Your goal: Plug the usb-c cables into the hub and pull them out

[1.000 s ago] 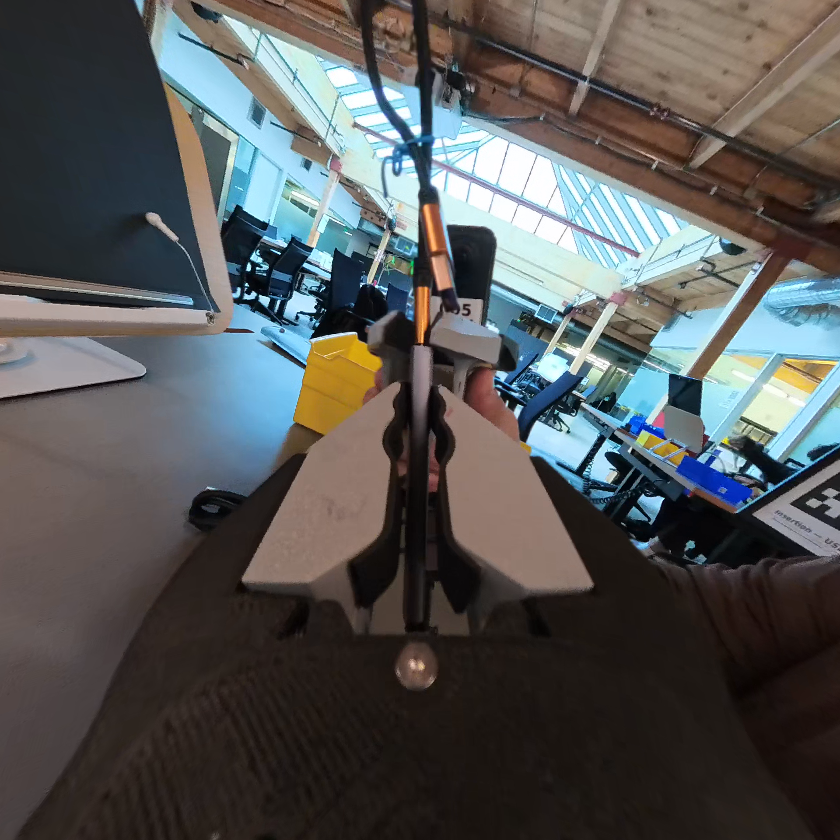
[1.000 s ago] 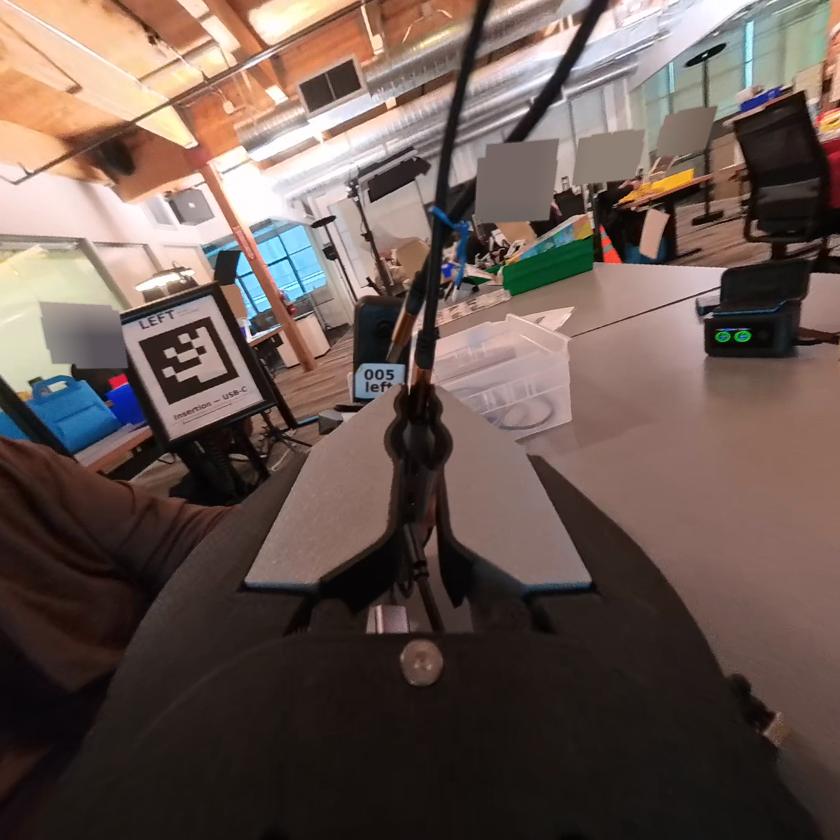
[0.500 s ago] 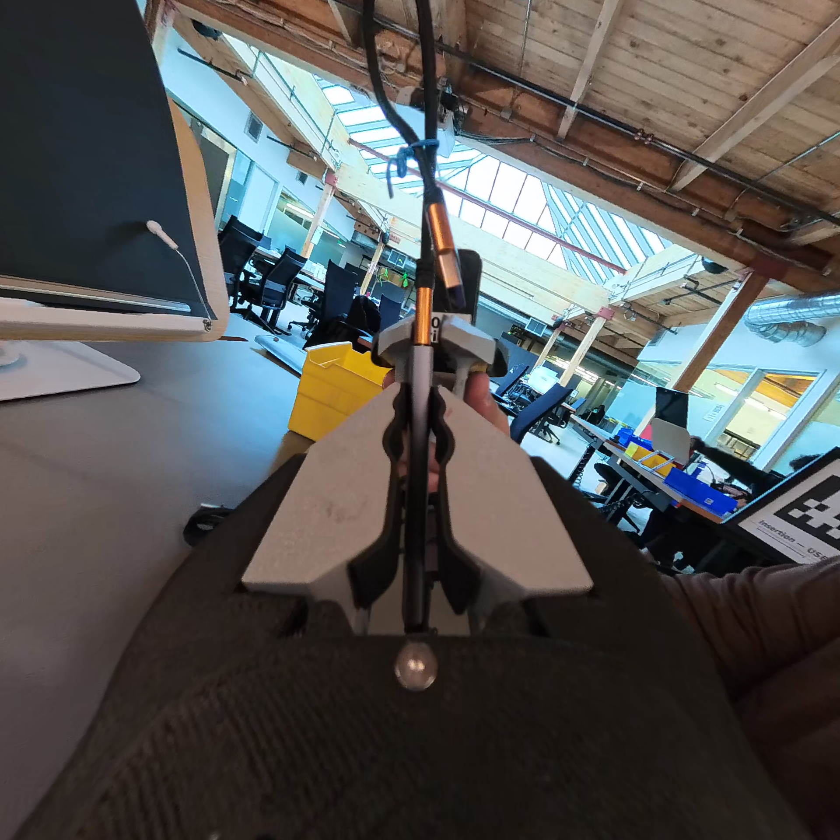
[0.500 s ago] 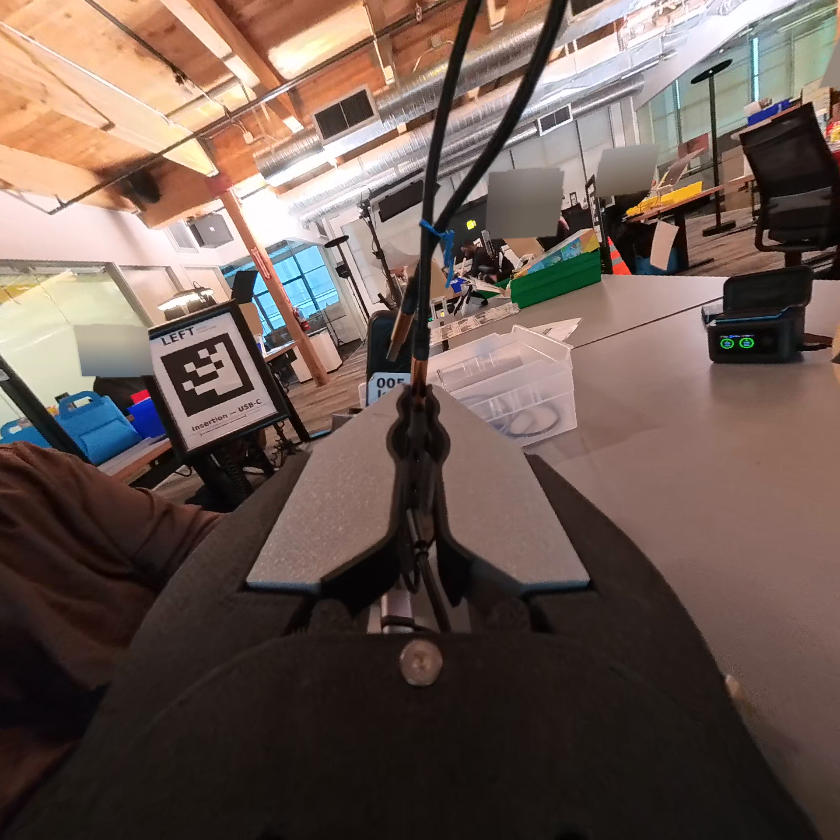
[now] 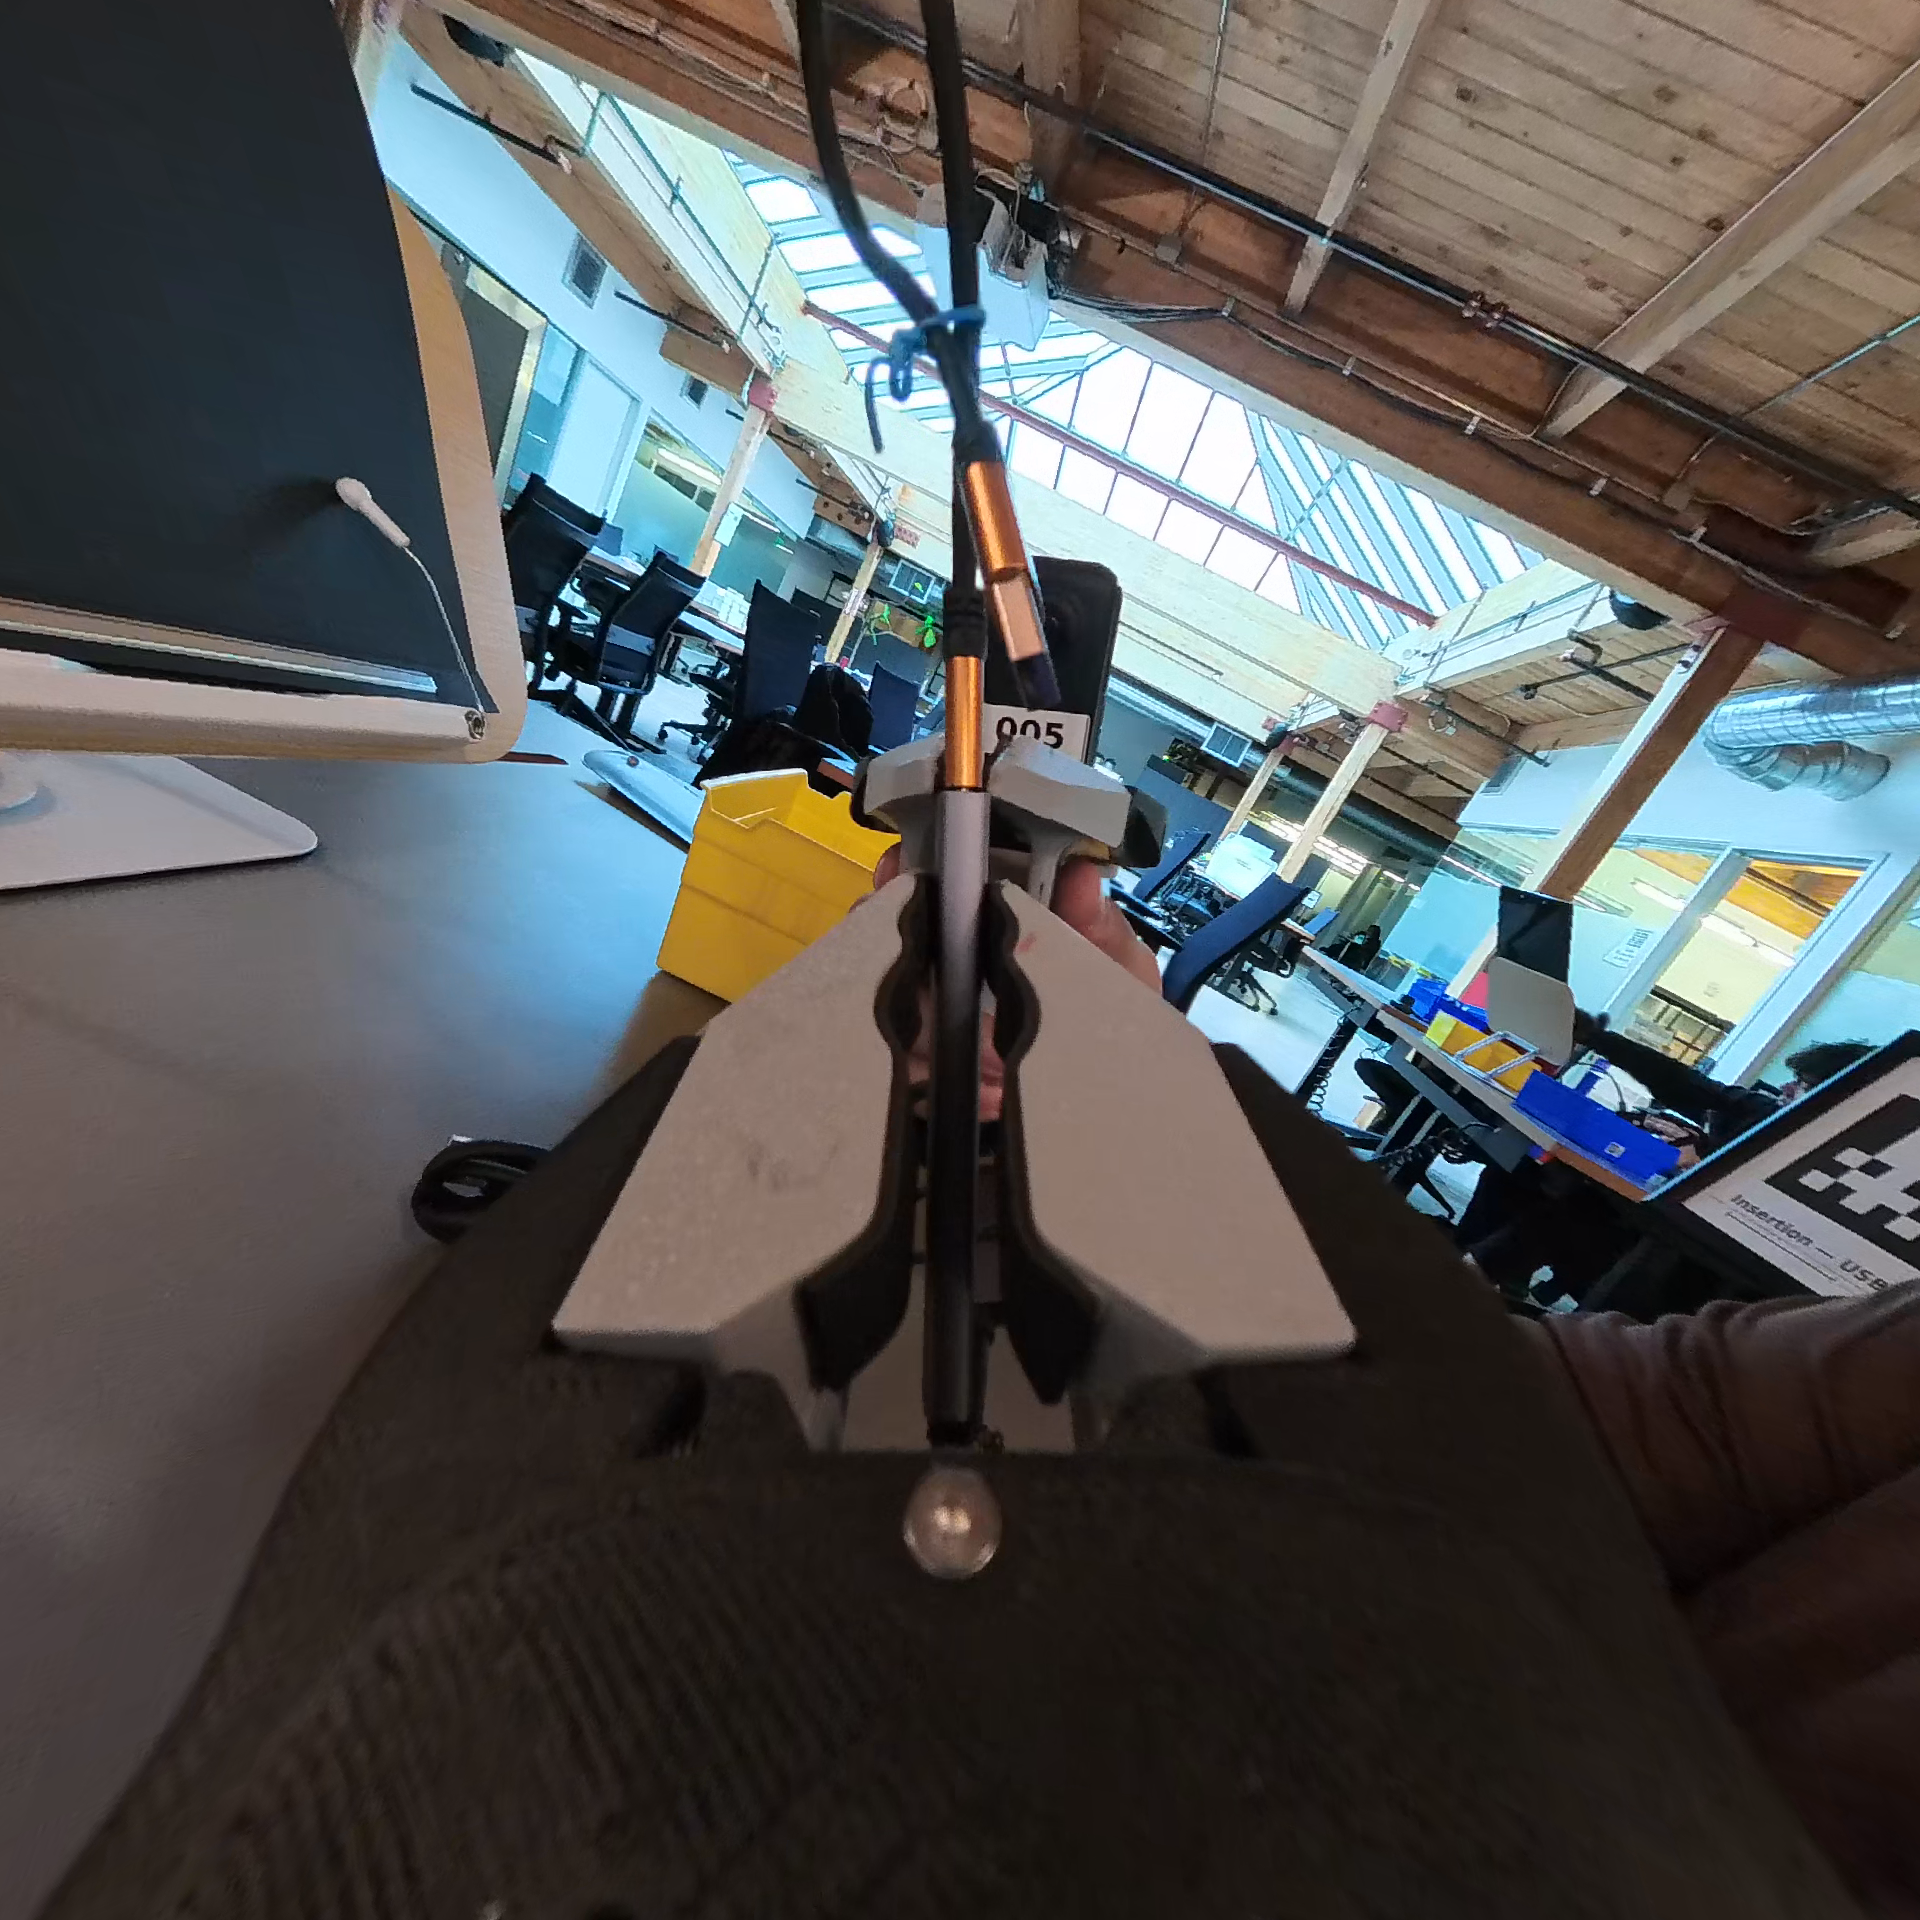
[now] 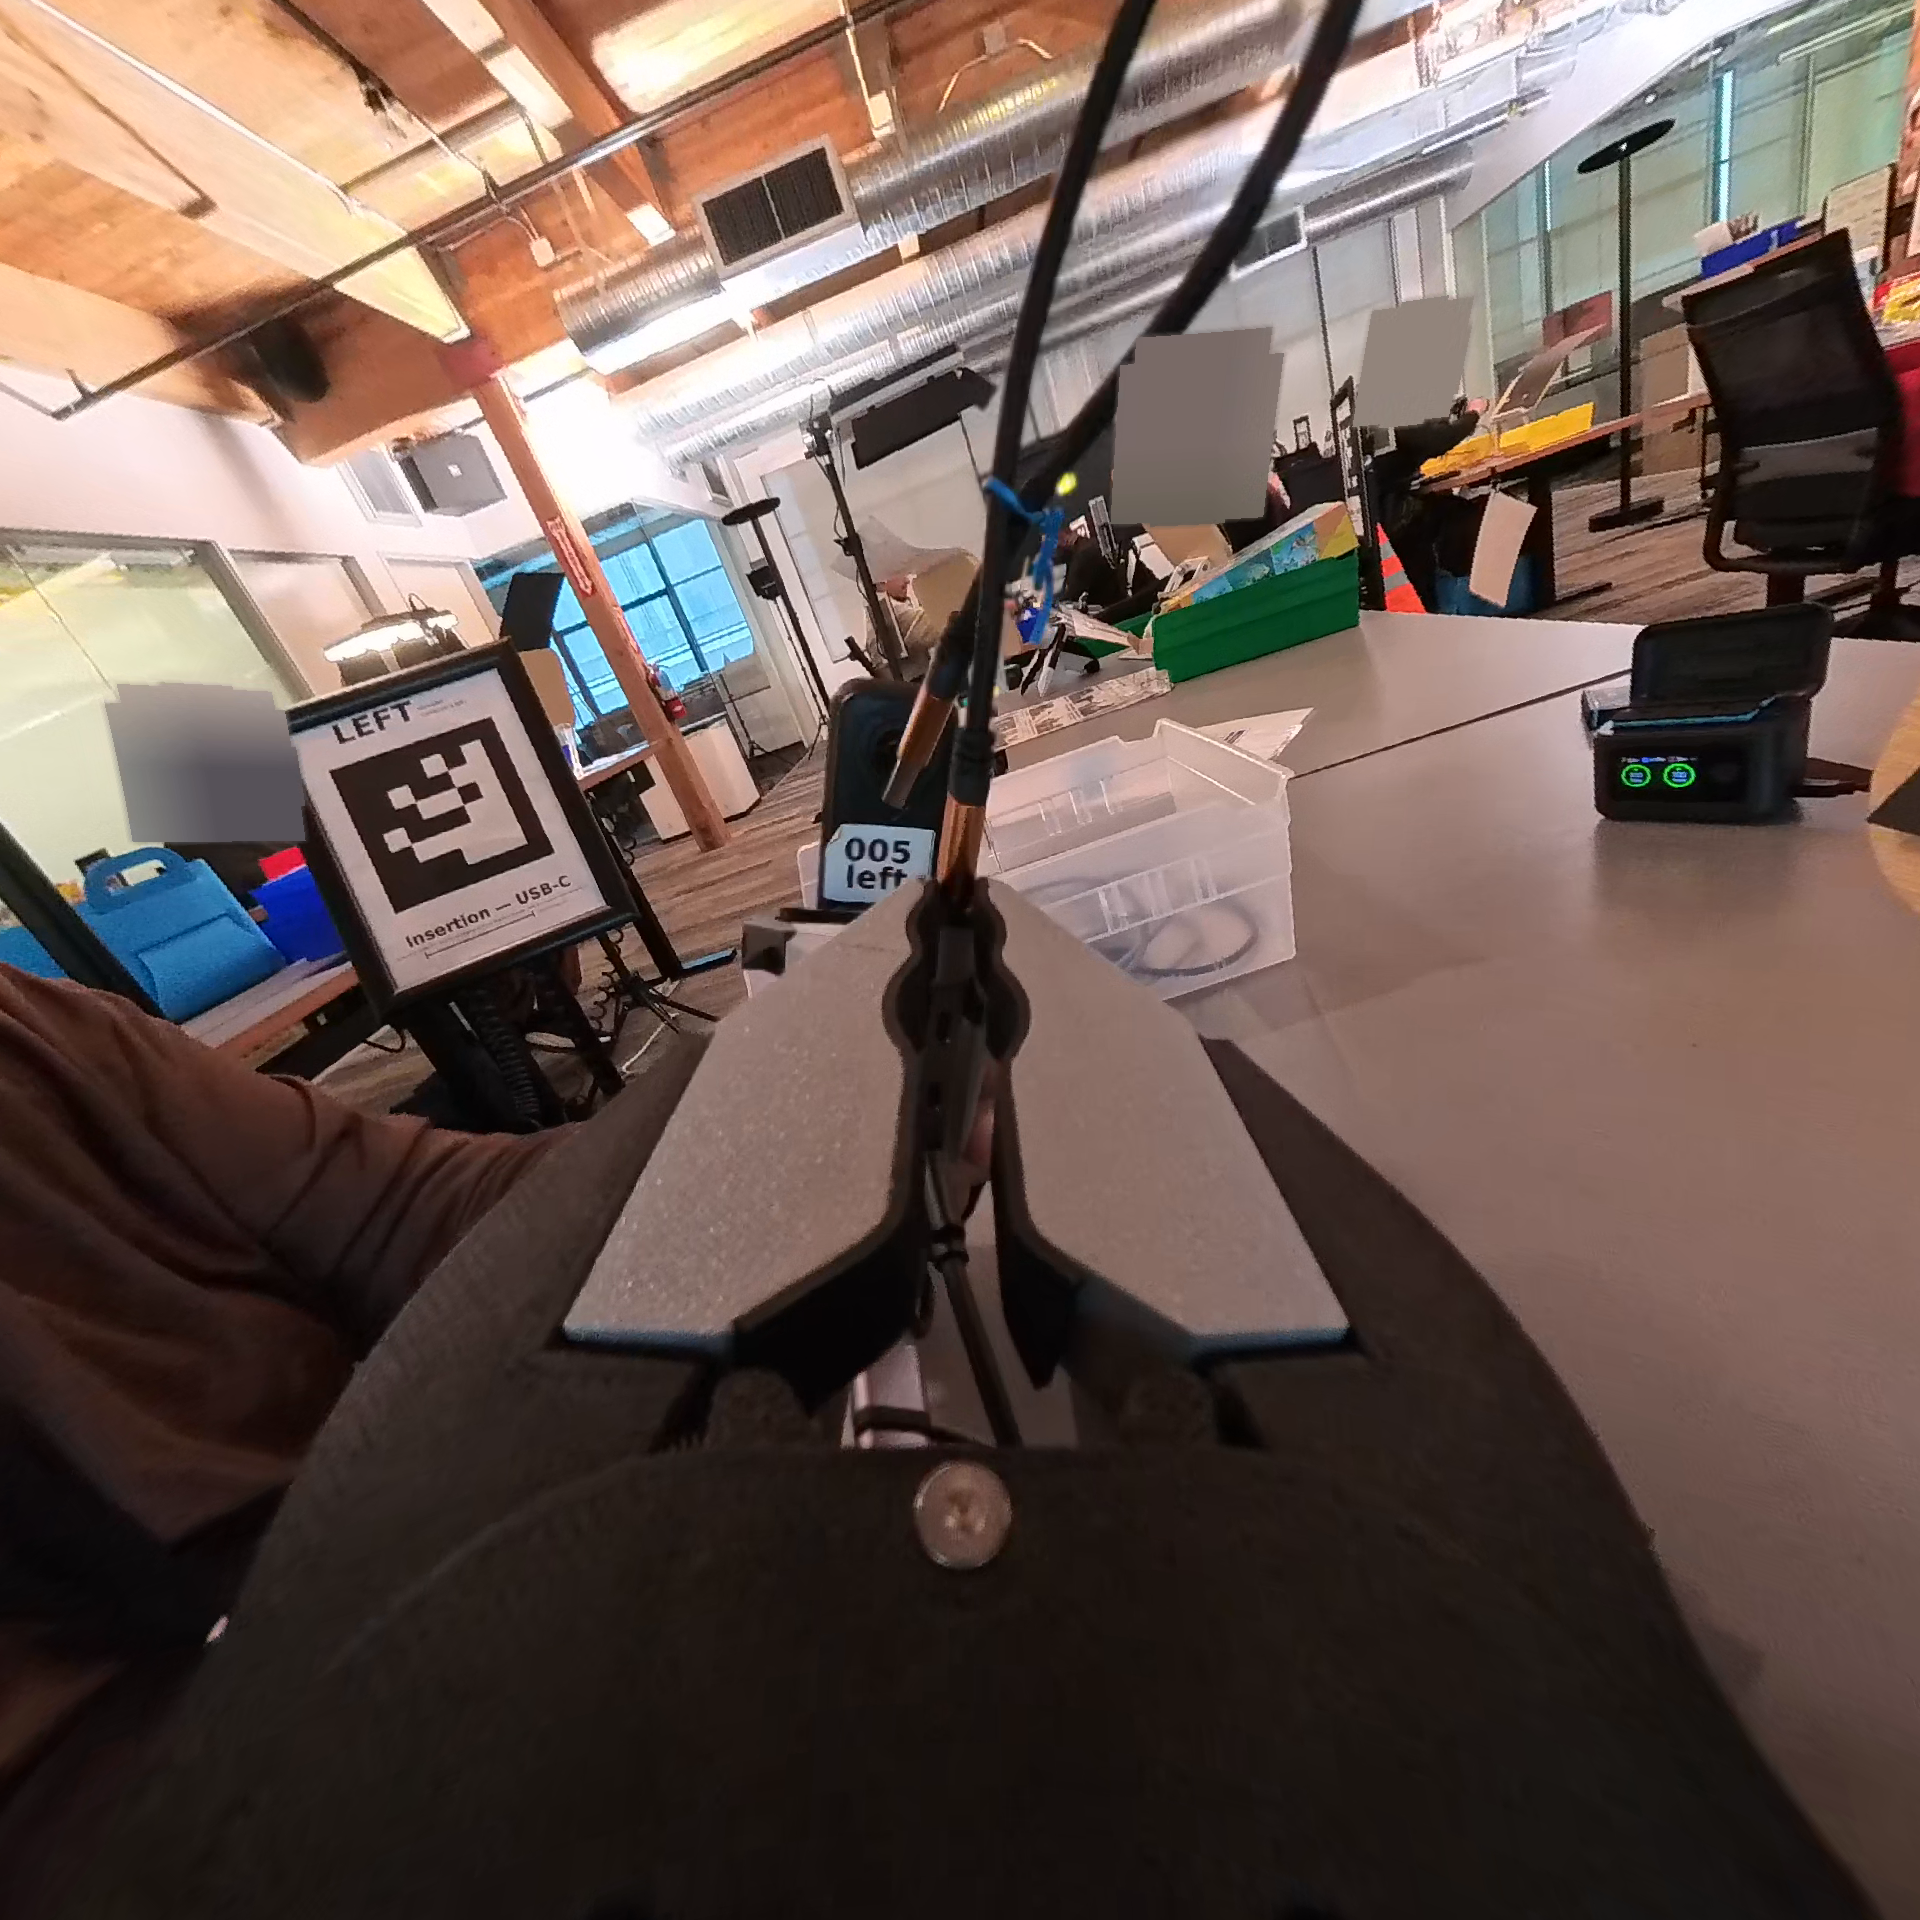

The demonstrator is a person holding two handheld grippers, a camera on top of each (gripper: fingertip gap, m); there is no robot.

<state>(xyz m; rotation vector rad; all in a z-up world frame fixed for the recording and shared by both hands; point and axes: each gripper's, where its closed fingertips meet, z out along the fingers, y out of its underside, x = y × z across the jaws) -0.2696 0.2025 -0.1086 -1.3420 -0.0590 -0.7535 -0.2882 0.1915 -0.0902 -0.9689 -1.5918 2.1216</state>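
In the left wrist view my left gripper (image 5: 958, 914) is shut on the thin grey hub (image 5: 956, 862), seen edge-on and pointing up. An orange-sleeved USB-C plug (image 5: 962, 717) meets the hub's top end. The right gripper's grey fingers (image 5: 1060, 800) are closed around that joint and hide it. A second orange plug (image 5: 1000, 551) hangs free beside it. A blue tie (image 5: 935, 332) binds the two black cables above. In the right wrist view my right gripper (image 6: 956, 914) is shut on the orange plug (image 6: 961, 842), and the free plug (image 6: 920, 738) hangs to its left.
A monitor (image 5: 208, 364) stands at the left, a yellow bin (image 5: 758, 883) behind the grippers, and a coiled black cable (image 5: 457, 1184) on the grey table. The right wrist view shows a clear plastic box (image 6: 1143, 862), a black case (image 6: 1704, 738), a framed marker sign (image 6: 447, 821) and a brown sleeve (image 6: 156, 1195).
Both grippers have tilted and shifted slightly together. Both stay shut, and the hub, the gripped plug and the hanging plug keep their places relative to each other.
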